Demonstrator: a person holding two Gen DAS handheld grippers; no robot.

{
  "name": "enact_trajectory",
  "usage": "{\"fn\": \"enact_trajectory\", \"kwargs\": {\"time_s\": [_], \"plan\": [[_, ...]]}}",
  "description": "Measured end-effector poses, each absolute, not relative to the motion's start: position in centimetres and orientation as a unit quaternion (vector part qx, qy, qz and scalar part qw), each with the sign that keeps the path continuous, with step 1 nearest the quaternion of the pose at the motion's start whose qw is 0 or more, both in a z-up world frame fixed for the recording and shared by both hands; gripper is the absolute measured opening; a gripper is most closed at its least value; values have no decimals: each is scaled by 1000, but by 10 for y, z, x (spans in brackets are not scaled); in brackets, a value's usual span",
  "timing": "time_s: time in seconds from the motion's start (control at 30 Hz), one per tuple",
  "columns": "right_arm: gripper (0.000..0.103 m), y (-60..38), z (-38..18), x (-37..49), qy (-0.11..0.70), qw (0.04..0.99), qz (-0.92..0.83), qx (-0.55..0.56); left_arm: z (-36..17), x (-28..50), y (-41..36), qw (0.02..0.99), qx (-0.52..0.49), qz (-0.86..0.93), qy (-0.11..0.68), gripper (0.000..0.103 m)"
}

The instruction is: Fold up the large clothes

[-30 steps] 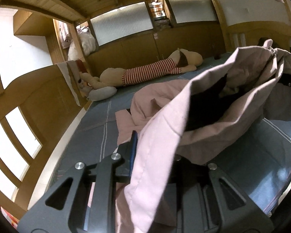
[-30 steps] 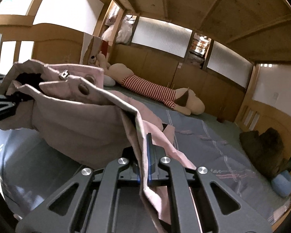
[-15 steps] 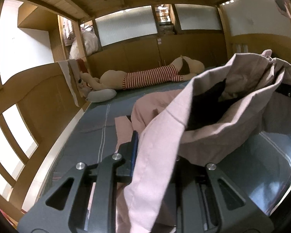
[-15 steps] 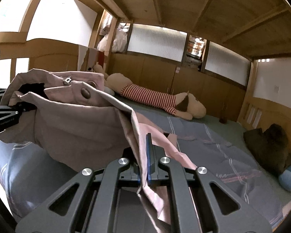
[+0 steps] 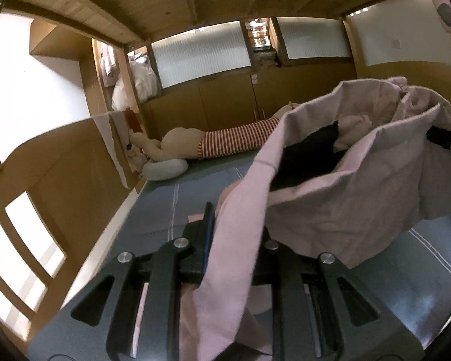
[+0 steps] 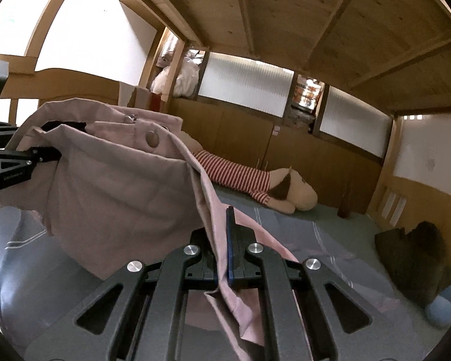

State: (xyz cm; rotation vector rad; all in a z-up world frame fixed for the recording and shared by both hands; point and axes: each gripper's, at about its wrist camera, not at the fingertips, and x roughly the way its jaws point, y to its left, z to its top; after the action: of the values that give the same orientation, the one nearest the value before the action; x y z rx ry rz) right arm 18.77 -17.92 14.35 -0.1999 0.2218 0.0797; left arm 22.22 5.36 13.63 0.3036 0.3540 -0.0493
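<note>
A large pale pink garment with round snap buttons hangs in the air between both grippers, above a grey-blue bed sheet. My left gripper is shut on one edge of it, and cloth drapes over and hides its right finger. My right gripper is shut on another edge of the pink garment, with the fabric pinched between the blue pads. Each view shows the other gripper at its side edge, holding the cloth. The garment's dark lining shows inside the open fold.
A long plush dog in a red-striped shirt lies at the back of the bed by the wooden wall. A grey pillow sits at the left. A dark brown bundle and a light blue object lie at the right. Wooden rails surround the bed.
Both grippers have risen with the garment, so more of its cloth hangs off the sheet. The grips have not changed.
</note>
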Motion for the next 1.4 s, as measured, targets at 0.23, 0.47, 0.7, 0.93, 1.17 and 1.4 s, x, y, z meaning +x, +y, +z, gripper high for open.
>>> {"fn": "enact_trajectory", "kwargs": {"time_s": [0.23, 0.47, 0.7, 0.93, 1.17, 1.4], "plan": [[4, -178, 155, 242, 101, 983, 42, -147, 156, 280, 60, 968, 153, -38, 195, 16], [4, -182, 157, 320, 122, 979, 54, -151, 153, 349, 62, 961, 167, -35, 216, 16], [4, -182, 130, 409, 152, 972, 54, -168, 127, 427, 63, 955, 181, -34, 232, 16], [4, -189, 85, 492, 190, 968, 71, -148, 84, 500, 70, 954, 170, -46, 241, 17], [7, -183, 31, 550, 239, 959, 70, -134, 45, 550, 73, 952, 195, -32, 232, 34], [96, -188, 31, 564, 221, 969, 8, -111, 35, 576, 107, 965, 165, 56, 198, 101]]}}
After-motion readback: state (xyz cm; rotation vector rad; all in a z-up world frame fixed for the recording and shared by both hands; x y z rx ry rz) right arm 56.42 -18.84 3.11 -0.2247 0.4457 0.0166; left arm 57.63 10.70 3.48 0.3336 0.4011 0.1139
